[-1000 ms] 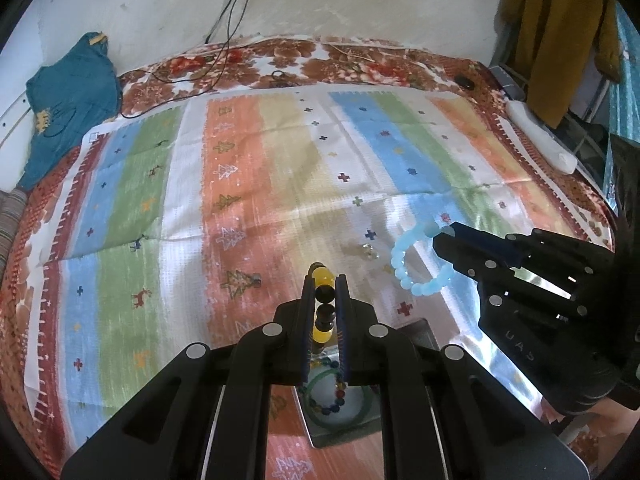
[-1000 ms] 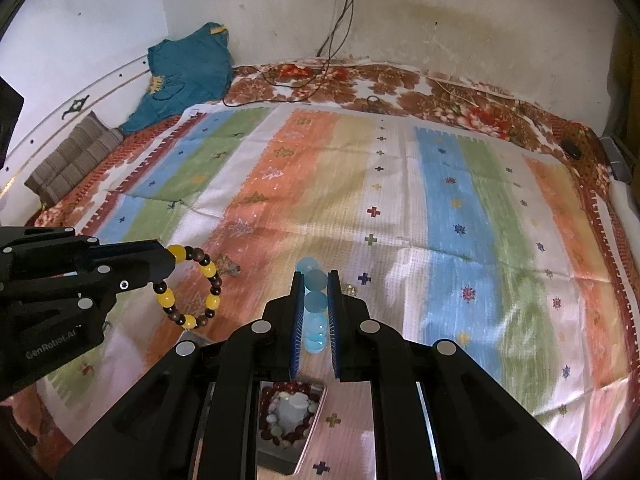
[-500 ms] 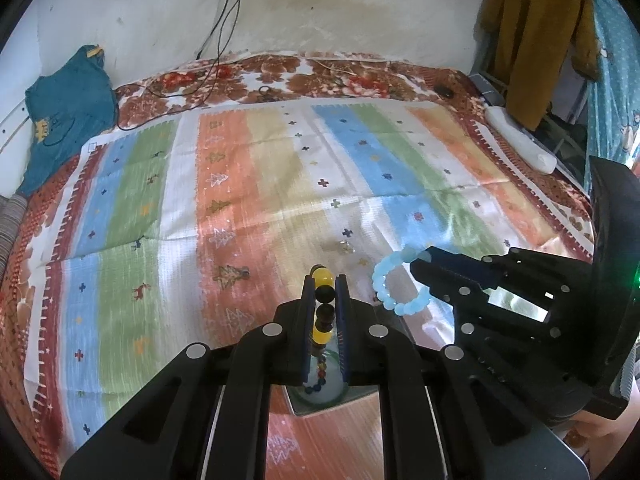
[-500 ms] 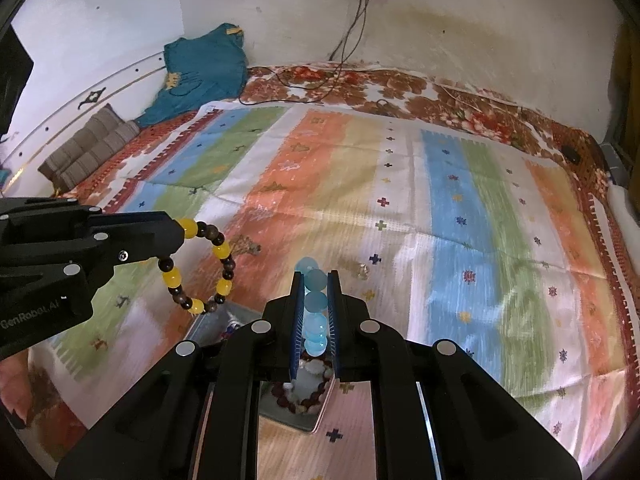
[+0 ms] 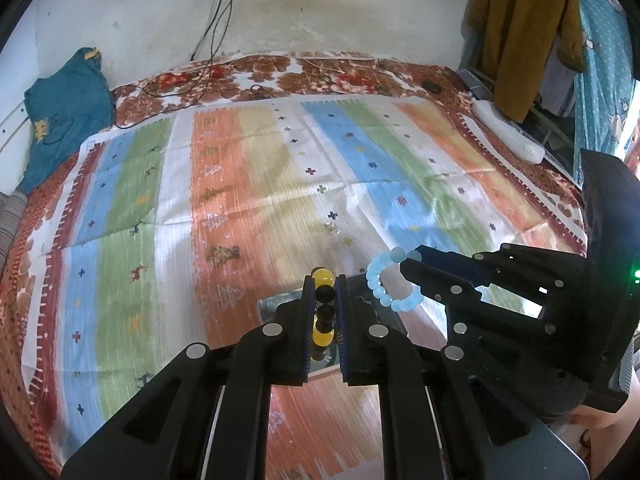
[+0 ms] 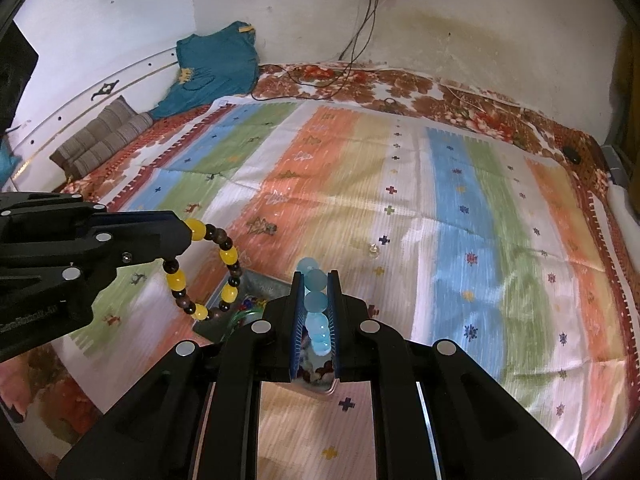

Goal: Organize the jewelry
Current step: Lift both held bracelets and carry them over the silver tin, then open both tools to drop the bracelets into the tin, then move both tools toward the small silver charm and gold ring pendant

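My left gripper point(image 5: 324, 280) is shut on a yellow and dark bead bracelet point(image 5: 323, 308); it hangs as a loop in the right wrist view point(image 6: 208, 272). My right gripper point(image 6: 316, 276) is shut on a light blue bead bracelet point(image 6: 316, 312), which shows as a ring in the left wrist view point(image 5: 386, 286). Both are held above a small metal tray point(image 6: 260, 280) on the striped cloth. The tray holds a green bangle point(image 6: 244, 314) and reddish-brown beads point(image 6: 316, 372), partly hidden by the fingers.
Small shiny jewelry pieces point(image 5: 332, 229) lie on the striped cloth point(image 5: 280, 184) beyond the tray. A teal garment point(image 5: 60, 116) lies at the far left. Cables point(image 5: 208, 40) run down the wall. A brown coat point(image 5: 520, 32) hangs at the right.
Both grippers have drawn back toward me and risen, still holding their bracelets. The tray has slid further under the fingers in both views.
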`<state>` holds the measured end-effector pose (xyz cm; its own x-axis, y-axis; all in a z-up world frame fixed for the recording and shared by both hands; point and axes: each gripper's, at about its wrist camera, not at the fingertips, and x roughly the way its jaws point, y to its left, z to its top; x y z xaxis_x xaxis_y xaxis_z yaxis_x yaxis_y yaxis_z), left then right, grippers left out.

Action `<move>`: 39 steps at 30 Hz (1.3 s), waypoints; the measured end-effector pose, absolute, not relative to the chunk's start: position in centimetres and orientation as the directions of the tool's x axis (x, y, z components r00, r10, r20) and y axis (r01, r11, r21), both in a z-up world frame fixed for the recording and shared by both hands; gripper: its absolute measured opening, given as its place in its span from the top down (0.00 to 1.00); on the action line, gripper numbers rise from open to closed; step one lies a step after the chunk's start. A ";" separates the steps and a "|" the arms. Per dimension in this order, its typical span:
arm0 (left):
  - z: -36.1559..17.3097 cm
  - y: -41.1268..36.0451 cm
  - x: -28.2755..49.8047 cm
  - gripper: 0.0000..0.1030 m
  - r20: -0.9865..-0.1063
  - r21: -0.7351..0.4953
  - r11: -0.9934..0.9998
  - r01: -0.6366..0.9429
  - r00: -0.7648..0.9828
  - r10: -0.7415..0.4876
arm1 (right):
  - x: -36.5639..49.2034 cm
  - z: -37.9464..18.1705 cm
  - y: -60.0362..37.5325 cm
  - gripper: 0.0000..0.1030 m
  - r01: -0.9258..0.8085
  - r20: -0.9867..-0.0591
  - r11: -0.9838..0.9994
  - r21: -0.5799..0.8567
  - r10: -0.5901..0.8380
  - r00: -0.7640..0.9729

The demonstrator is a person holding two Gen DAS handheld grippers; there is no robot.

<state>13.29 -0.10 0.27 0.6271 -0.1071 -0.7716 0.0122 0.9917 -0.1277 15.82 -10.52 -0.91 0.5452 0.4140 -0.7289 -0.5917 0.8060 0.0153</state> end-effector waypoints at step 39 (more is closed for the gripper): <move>-3.8 6.2 18.0 0.43 -0.847 -0.077 0.970 -0.232 0.528 0.060 | 21.8 -3.2 -10.9 0.40 -0.503 -0.792 0.864 0.029 0.327 0.516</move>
